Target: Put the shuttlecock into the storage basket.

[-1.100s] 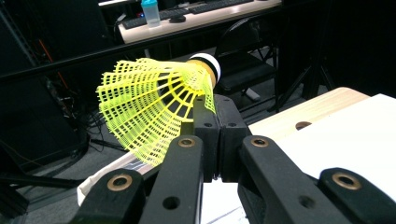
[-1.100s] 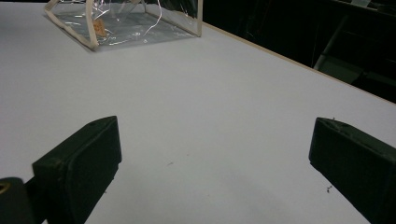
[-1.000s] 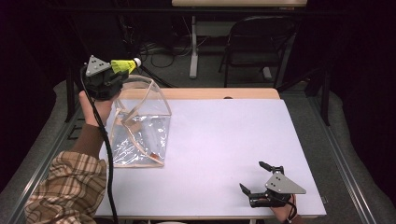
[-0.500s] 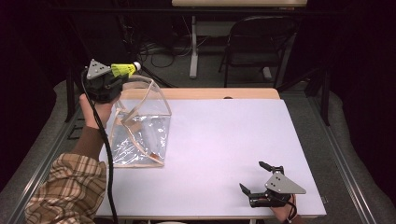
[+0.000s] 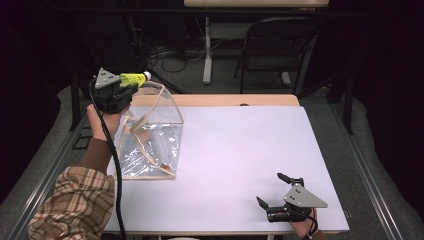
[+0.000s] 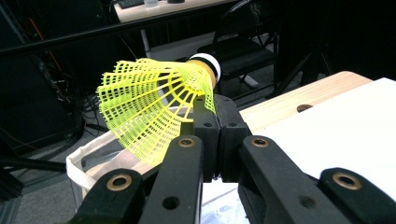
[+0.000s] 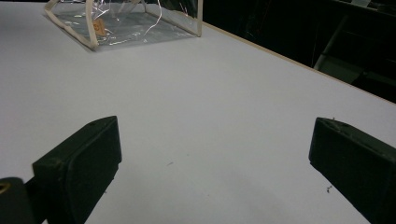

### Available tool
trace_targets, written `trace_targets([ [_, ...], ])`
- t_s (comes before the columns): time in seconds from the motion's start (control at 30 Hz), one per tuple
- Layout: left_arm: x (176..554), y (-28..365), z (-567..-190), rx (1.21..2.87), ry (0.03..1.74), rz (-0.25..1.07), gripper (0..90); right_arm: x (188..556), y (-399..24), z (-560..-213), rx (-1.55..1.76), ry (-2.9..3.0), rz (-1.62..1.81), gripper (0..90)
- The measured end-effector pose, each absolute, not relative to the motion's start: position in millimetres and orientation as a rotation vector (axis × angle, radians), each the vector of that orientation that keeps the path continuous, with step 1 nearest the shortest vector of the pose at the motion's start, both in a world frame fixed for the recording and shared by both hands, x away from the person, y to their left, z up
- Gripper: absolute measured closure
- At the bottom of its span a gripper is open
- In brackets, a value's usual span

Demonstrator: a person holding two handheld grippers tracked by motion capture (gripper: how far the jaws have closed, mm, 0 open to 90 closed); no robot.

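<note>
Left gripper: I see my left gripper [image 5: 131,86] raised at the far left of the table [image 5: 240,165], jaws pressed together on the edge of a yellow shuttlecock [image 5: 134,78]. In the left gripper view the gripper [image 6: 215,114] has its two black pads touching, with the skirt's mesh caught between them.

Shuttlecock: in the left gripper view the shuttlecock [image 6: 149,105] fans out up and to the left of my jaws, its open skirt nearest the camera and its white-banded cork end pointing away, beyond the jaw tips. It lies roughly level, not hanging down.

Bag: a clear plastic bag [image 5: 150,132] with a cream trim stands open on the table directly under and just beyond my left gripper. In the left gripper view its cream rim [image 6: 86,161] sits below the shuttlecock. The shuttlecock is above the bag's mouth; I cannot tell whether it touches the rim.

Right gripper: my right gripper [image 5: 280,195] rests low at the near right corner of the table, well apart from the bag, jaws spread wide and pinching nothing. In the right gripper view bare white tabletop [image 7: 210,116] lies between its jaws, and the bag [image 7: 126,21] lies far ahead and to the left.

Left hand: my hand [image 5: 102,122] grips the left gripper from below, with a plaid sleeve [image 5: 75,205] behind it.
</note>
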State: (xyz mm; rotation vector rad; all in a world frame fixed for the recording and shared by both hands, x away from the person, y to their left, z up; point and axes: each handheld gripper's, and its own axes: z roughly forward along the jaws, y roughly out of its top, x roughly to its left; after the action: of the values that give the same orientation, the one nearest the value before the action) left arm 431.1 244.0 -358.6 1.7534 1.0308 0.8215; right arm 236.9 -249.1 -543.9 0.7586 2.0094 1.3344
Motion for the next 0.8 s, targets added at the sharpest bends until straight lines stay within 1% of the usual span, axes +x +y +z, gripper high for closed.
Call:
trace_targets([
  [0.8, 437, 245, -371, 1.780, 1.054, 0.790, 89.1, 237, -249, -544, 0.758, 2.010, 1.334, 1.9],
])
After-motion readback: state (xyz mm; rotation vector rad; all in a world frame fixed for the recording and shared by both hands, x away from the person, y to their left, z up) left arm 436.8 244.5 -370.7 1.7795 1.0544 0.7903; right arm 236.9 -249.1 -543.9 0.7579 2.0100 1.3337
